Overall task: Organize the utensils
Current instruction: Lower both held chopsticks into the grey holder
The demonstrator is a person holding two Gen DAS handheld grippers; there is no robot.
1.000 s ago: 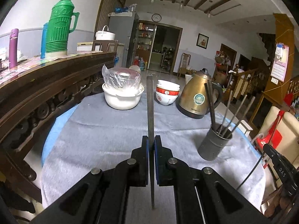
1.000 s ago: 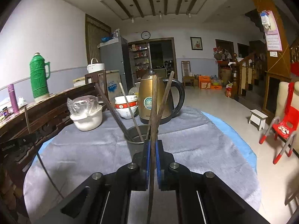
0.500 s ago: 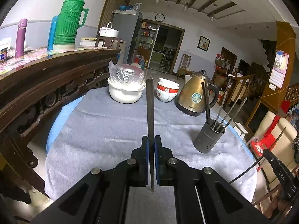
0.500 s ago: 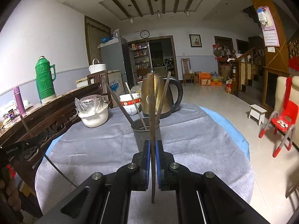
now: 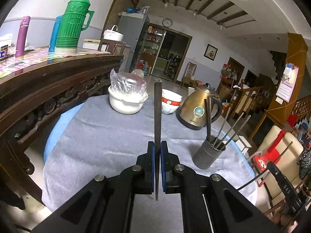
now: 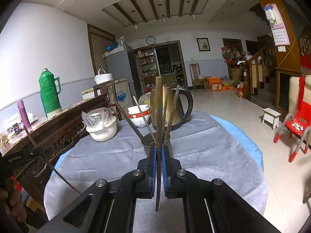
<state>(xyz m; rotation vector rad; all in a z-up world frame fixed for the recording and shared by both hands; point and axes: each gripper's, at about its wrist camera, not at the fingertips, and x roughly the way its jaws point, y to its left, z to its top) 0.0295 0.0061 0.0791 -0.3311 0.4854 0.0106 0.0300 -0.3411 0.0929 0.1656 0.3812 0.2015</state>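
My left gripper [image 5: 157, 145] is shut on a dark chopstick [image 5: 157, 112] that stands upright between the blue pads, above the grey cloth. A grey perforated holder [image 5: 209, 156] with several chopsticks stands to its right. My right gripper [image 6: 159, 149] is shut on a brownish chopstick [image 6: 159, 112], also upright. The holder [image 6: 147, 138] sits just beyond its fingertips, half hidden by them. The other gripper shows at each view's edge, the right gripper [image 5: 281, 182] and the left gripper [image 6: 19, 157], each with a thin chopstick.
On the round table [image 5: 101, 136] with a grey cloth stand a gold kettle [image 5: 196, 108], stacked red-and-white bowls [image 5: 171, 103] and a white bowl with a plastic bag [image 5: 126, 103]. A carved wooden sideboard [image 5: 48, 85] with a green thermos [image 5: 73, 23] runs along the left. Red chairs [image 6: 297, 124] stand at the right.
Both grippers have drifted slightly up and sideways, each chopstick still clamped. The left view has tilted a little. The holder and the dishes stay where they were.
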